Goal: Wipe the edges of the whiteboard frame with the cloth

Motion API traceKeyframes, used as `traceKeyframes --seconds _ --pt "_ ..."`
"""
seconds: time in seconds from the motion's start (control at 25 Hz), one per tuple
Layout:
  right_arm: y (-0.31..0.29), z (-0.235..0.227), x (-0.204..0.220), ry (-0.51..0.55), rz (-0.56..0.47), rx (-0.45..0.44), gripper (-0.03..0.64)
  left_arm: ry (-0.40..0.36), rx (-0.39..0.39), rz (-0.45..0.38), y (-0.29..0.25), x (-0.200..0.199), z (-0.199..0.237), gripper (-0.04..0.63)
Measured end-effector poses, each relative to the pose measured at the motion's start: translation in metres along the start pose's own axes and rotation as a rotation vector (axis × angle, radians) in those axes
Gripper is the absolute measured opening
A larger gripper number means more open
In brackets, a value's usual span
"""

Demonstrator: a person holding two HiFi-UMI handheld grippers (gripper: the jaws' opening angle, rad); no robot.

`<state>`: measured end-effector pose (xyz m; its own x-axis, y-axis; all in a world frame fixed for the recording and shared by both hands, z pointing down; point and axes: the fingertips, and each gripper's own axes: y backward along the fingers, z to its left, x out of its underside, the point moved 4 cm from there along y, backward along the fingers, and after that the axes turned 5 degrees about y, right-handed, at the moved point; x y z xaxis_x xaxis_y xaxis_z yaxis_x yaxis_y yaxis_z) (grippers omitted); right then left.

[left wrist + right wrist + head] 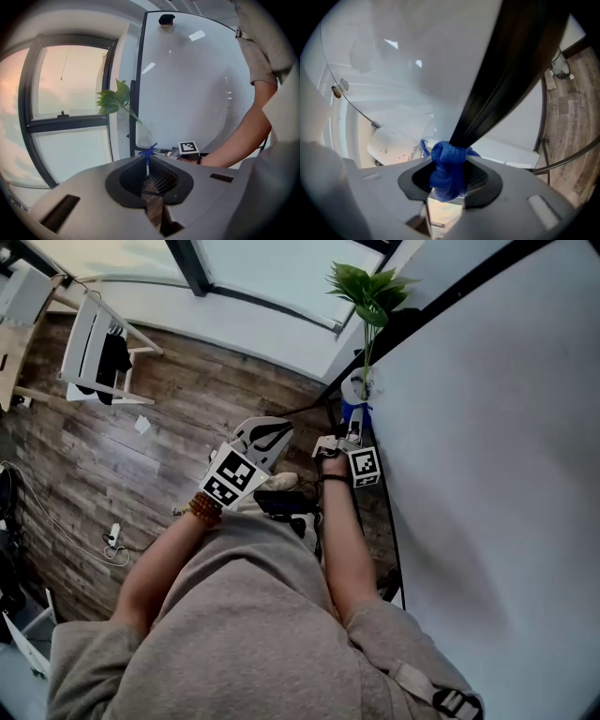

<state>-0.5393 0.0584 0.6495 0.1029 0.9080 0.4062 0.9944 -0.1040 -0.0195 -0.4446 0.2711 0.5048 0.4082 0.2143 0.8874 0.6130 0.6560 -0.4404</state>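
Both tongs are closed. My right gripper [449, 161] pinches the bunched blue cloth [446, 180] and presses it to the black whiteboard frame [499, 77], low on its edge. My left gripper [149, 165] has its jaws pressed together on nothing, clear of the board. I judge the cloth soft and light — it should squash and drag easily — so a pinch at its bunched middle suits.
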Motion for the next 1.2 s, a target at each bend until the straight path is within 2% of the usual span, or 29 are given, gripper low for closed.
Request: traceKeyframes --seconds 0.2,0.32,0.52,0.76,0.88,1.0,1.2 --pt "-0.008 0.000 0.006 0.027 0.053 0.001 0.138 -0.007 0.005 -0.013 -0.003 -0.007 0.007 0.023" --pt "-0.001 -0.014 0.016 0.080 0.170 0.091 0.138 -0.008 0.024 -0.014 -0.007 -0.010 0.005 0.023" --pt "0.028 -0.039 0.035 0.153 0.353 0.193 0.138 -0.023 0.099 0.001 -0.024 -0.010 -0.010 0.023" --pt "0.068 -0.046 0.054 0.299 0.523 0.195 0.138 -0.062 0.213 0.029 -0.046 -0.011 -0.036 0.023" --pt "0.101 -0.049 0.045 0.322 0.498 0.206 0.140 -0.105 0.292 0.043 -0.058 -0.014 -0.060 0.023" --pt "0.146 -0.057 0.024 0.286 0.376 0.271 0.140 -0.185 0.422 0.074 -0.070 -0.012 -0.100 0.022" --pt "0.225 -0.089 -0.007 0.232 0.232 0.370 0.140 -0.303 0.627 0.127 -0.085 0.007 -0.183 0.023"
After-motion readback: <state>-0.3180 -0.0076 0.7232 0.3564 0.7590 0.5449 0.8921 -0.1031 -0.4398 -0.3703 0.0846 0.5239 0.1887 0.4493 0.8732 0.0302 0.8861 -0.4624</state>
